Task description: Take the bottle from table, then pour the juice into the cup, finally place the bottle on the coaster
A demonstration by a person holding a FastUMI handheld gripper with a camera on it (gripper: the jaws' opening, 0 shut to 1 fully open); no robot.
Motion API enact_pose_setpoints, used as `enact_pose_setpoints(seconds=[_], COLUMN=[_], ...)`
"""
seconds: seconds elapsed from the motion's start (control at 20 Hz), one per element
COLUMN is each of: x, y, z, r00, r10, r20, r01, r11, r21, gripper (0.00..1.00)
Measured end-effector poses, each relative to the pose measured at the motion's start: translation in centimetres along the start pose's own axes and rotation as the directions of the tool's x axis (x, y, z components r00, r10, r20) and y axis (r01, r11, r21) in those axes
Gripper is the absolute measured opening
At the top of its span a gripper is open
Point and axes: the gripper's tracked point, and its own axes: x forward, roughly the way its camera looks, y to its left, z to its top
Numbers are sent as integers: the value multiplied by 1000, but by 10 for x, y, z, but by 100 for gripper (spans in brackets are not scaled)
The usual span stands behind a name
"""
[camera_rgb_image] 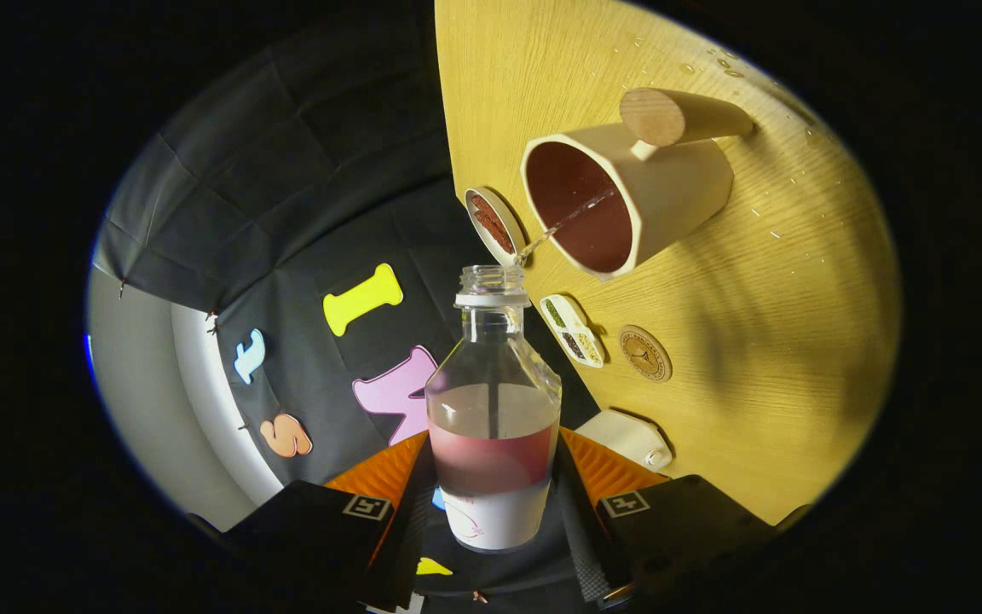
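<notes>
Claw (493, 490) closed around the lower body of the bottle (493, 409), one finger pressing on each side; bottle held between them, neck pointing ahead. Bottle clear, uncapped, white ring at the neck, white label near its base, red juice lying in the lower part. View rolled, so the wooden surface (764, 358) appears steeply tilted. Thin stream leaves the bottle mouth and runs into the cup (627, 192), just beyond the neck. Cup cream-coloured, inside dark red, with a round wooden handle. Small round dish (491, 223) with dark contents sits just beside the cup's rim. Near the bottle neck, a small divided dish (574, 330); next to it a round coaster (645, 353) with a printed mark. White object (632, 437) by the right finger, not identifiable. Droplets scattered on the surface past the cup.
</notes>
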Motion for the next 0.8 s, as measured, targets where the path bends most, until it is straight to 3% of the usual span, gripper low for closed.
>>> enact_pose_setpoints(seconds=[0.8], x=[14], y=[20], z=[5], r00=[994], r10=[66], r20=[92], r01=[-78], r11=[989], r21=[126], gripper=[74])
